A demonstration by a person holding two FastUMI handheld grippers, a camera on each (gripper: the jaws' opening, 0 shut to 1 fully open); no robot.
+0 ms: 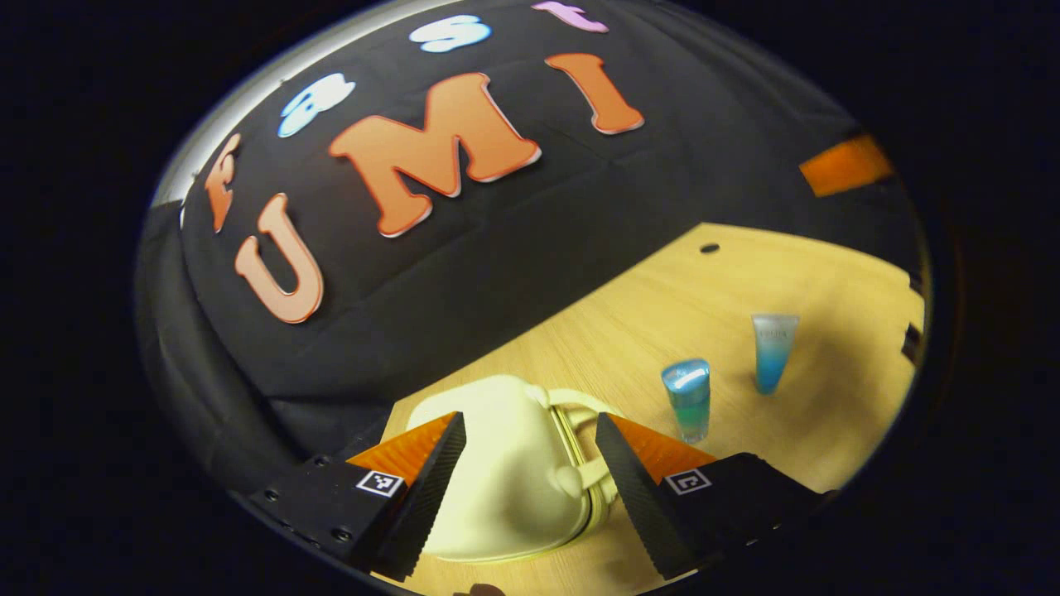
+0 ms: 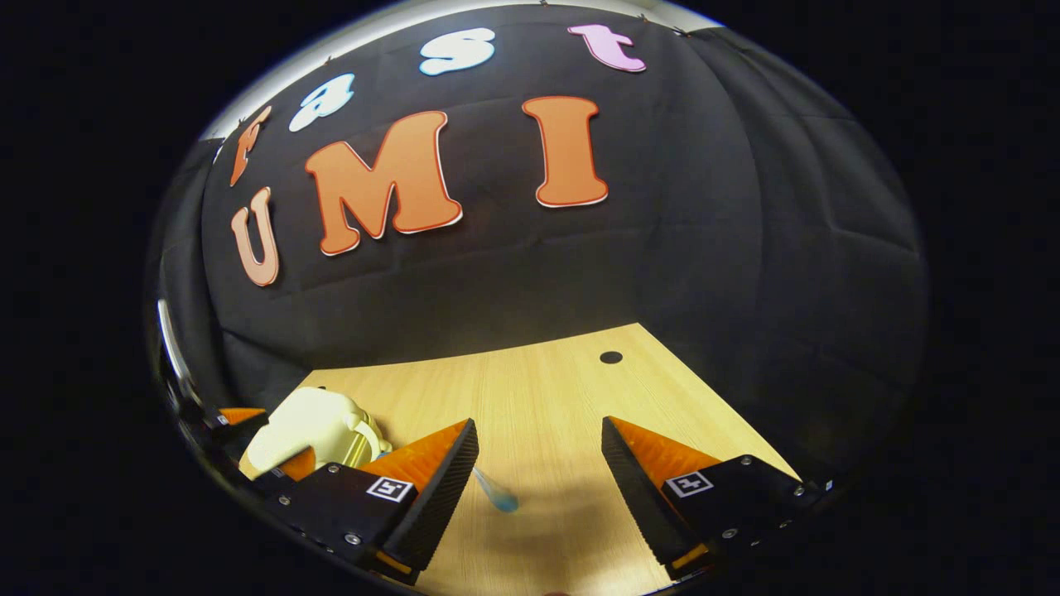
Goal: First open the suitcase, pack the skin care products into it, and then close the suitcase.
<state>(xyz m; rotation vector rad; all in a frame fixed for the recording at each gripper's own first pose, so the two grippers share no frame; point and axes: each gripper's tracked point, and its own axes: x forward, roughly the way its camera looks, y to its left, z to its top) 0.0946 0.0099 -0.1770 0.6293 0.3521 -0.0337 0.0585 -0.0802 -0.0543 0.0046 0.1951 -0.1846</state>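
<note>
Spread jaws of the left gripper (image 1: 530, 459) frame a closed cream suitcase (image 1: 497, 472) on the wooden table (image 1: 745, 281); right gripper (image 2: 538, 463) gapes beside black cloth wall (image 2: 704, 248).

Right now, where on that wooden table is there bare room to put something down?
Bare wood runs from the tube back to the small dark hole, and between the right tongs. It is crowded near the cream suitcase and blue bottle.

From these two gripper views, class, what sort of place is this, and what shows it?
Probably a staged recording booth, not a home: a black cloth wall backs a bare wooden table, with a small cream suitcase and two skincare items set out.
</note>
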